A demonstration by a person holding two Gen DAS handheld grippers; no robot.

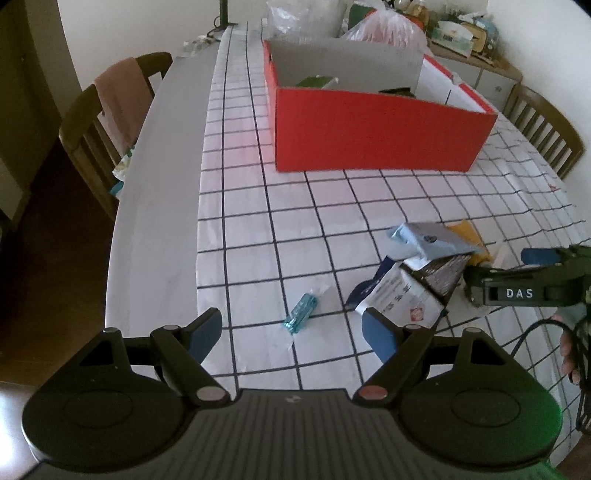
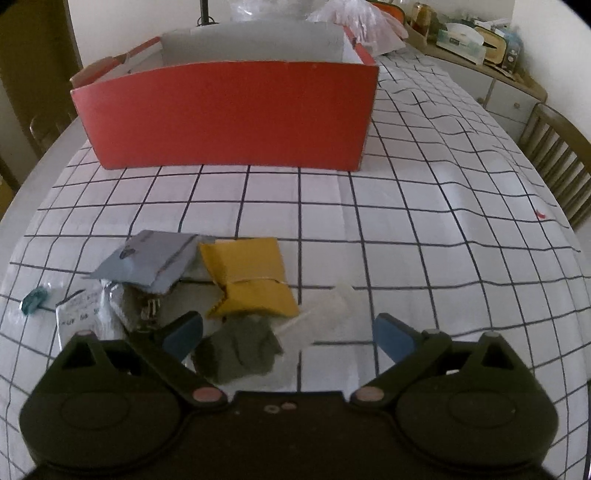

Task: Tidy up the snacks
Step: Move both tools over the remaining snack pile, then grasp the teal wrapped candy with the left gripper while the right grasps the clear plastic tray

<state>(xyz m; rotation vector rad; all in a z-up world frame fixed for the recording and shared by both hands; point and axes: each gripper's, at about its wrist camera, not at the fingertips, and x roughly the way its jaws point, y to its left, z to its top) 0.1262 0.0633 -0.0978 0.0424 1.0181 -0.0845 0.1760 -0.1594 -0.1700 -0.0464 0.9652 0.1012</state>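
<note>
A red box (image 1: 373, 129) stands open on the checked tablecloth, with some packets inside; it also shows in the right wrist view (image 2: 229, 110). Loose snacks lie in a heap nearer me: a grey-blue packet (image 2: 147, 258), a yellow packet (image 2: 251, 280), a white printed packet (image 1: 399, 295), a dark green packet (image 2: 236, 354) and a clear wrapper (image 2: 332, 306). A small teal wrapped sweet (image 1: 301, 312) lies apart to the left. My left gripper (image 1: 291, 332) is open and empty just above the sweet. My right gripper (image 2: 288, 336) is open and empty over the green packet.
Wooden chairs (image 1: 110, 122) stand at the left and right (image 2: 561, 162) sides of the table. Plastic bags (image 1: 384, 26) lie behind the box. A sideboard (image 2: 480, 40) with clutter stands at the back right. The tablecloth's left edge leaves bare table (image 1: 159, 206).
</note>
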